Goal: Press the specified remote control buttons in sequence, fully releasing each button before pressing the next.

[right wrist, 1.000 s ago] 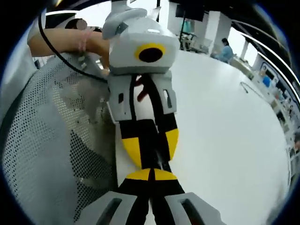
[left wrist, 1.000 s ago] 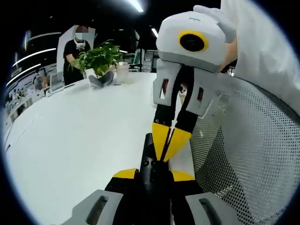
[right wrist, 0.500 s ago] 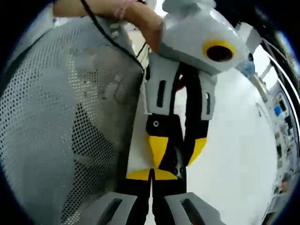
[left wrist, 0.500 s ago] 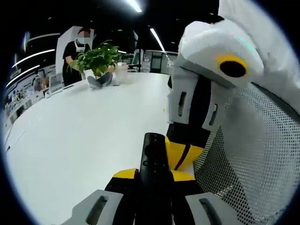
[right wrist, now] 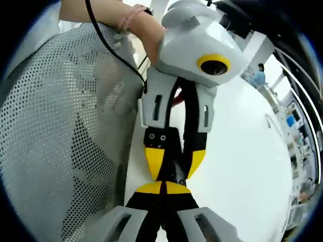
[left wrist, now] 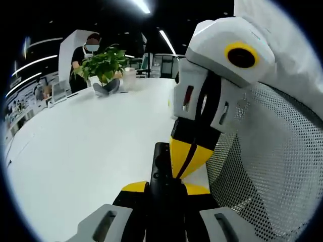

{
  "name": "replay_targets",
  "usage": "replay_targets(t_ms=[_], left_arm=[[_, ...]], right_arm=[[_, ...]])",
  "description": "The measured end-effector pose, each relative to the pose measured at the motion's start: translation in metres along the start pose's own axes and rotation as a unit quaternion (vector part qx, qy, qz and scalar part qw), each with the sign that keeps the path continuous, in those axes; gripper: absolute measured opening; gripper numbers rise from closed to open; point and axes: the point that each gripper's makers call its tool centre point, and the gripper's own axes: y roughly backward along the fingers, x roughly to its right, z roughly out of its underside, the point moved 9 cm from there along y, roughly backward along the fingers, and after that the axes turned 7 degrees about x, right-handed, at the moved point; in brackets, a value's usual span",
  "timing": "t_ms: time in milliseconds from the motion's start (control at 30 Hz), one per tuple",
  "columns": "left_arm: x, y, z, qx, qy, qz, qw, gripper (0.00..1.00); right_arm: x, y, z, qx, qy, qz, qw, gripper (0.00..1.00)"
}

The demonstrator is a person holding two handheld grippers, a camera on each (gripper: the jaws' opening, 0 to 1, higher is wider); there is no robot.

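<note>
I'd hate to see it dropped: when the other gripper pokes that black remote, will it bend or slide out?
The remote looks like a rigid plastic bar, so it probably won't bend. The left gripper clamps its lower end, leaving the top free, so a hard poke from the right gripper might tilt it. Its smooth casing could slip.

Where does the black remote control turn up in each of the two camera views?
Left gripper view: the remote sits bottom centre, clamped in the left gripper.
Right gripper view: lower centre, edge-on between that gripper's yellow pads, just above the right gripper.
Shared landmark: the mesh chair back, right side in the left gripper view, left side in the other.
</note>
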Motion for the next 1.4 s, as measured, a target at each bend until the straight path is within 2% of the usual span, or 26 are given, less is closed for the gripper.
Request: replay_targets(t_ms=[367, 533, 700, 900, 1033, 1100, 1167, 1267, 1400], left_arm=[[0.0001, -0.0002, -0.0001, -0.001, -0.002, 0.001, 1.0000, 0.25], [-0.0001, -0.0004, 0.0000, -0.001, -0.002, 0.001, 1.0000, 0.25], [0.0003, -0.0004, -0.0003, -0.002, -0.003, 0.002, 1.0000, 0.25], [0.0000, -0.0007, -0.0001, -0.002, -0.003, 0.002, 1.0000, 0.25], [0.0000, -0.0010, -0.0005, -0.003, -0.004, 0.001, 1.0000, 0.25], [0.0000, -0.0011, -0.0004, -0.004, -0.006, 0.001, 1.0000, 0.25], [0.0003, -0.0014, -0.0006, -0.007, -0.013, 0.002, 0.9999, 0.25], [0.0010, -0.0005, -0.0033, -0.030, -0.035, 0.006, 0.9989, 0.25], [0.0034, 0.0029, -0.0056, -0.043, -0.046, -0.003, 0.9980, 0.25]], right_arm=[[-0.0038, 0.0001, -0.0010, -0.021, 0.060, -0.003, 0.9980, 0.00], [-0.0006, 0.0007, -0.0006, -0.018, 0.046, -0.007, 0.9988, 0.00], [-0.0031, -0.0011, -0.0014, -0.023, 0.063, -0.013, 0.9976, 0.00], [-0.0023, -0.0012, -0.0012, -0.023, 0.056, -0.015, 0.9981, 0.00], [-0.0055, -0.0020, -0.0018, -0.034, 0.094, -0.013, 0.9949, 0.00], [-0.0049, -0.0018, -0.0019, -0.034, 0.092, -0.012, 0.9951, 0.00], [-0.0033, -0.0012, -0.0013, -0.028, 0.070, -0.009, 0.9971, 0.00], [-0.0052, -0.0010, -0.0007, -0.024, 0.065, 0.000, 0.9976, 0.00], [-0.0050, -0.0023, -0.0030, -0.019, 0.056, 0.010, 0.9982, 0.00]])
